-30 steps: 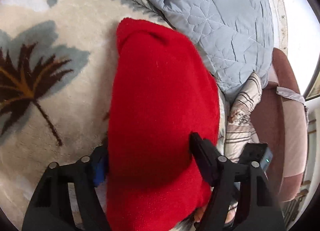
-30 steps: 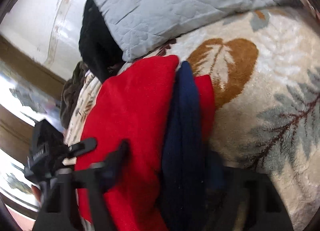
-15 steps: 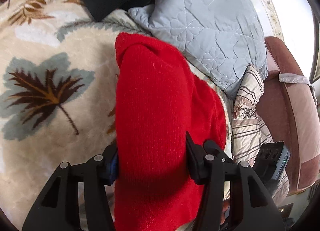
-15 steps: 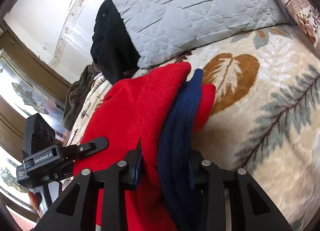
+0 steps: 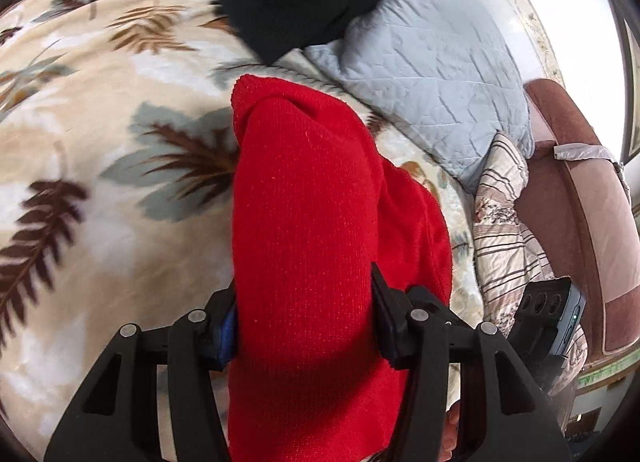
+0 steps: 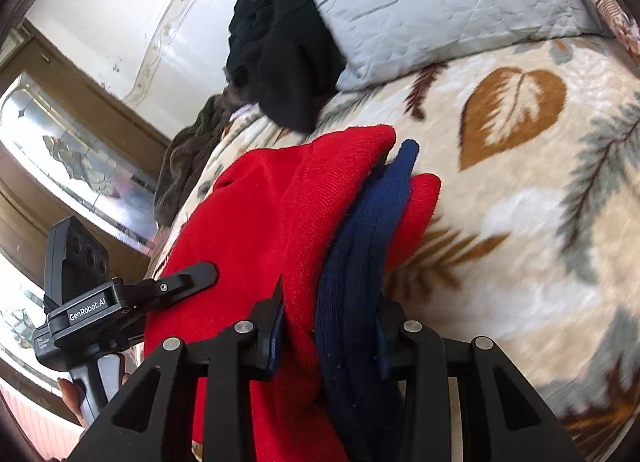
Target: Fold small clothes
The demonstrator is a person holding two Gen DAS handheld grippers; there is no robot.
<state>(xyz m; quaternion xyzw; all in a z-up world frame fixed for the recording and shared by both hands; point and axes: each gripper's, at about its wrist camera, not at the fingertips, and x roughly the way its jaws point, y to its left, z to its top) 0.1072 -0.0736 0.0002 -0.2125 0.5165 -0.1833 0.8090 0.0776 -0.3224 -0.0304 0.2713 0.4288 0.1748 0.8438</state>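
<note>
Red garment (image 5: pixel 304 222) – clamped between jaws

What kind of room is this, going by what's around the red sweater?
Most likely a bedroom: the red sweater lies on a leaf-patterned fleece blanket, with a quilted grey pillow and a padded headboard beyond it.

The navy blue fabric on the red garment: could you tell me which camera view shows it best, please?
The right wrist view: the navy blue fabric runs between red garment layers into the right gripper. The left wrist view shows only red.
</note>
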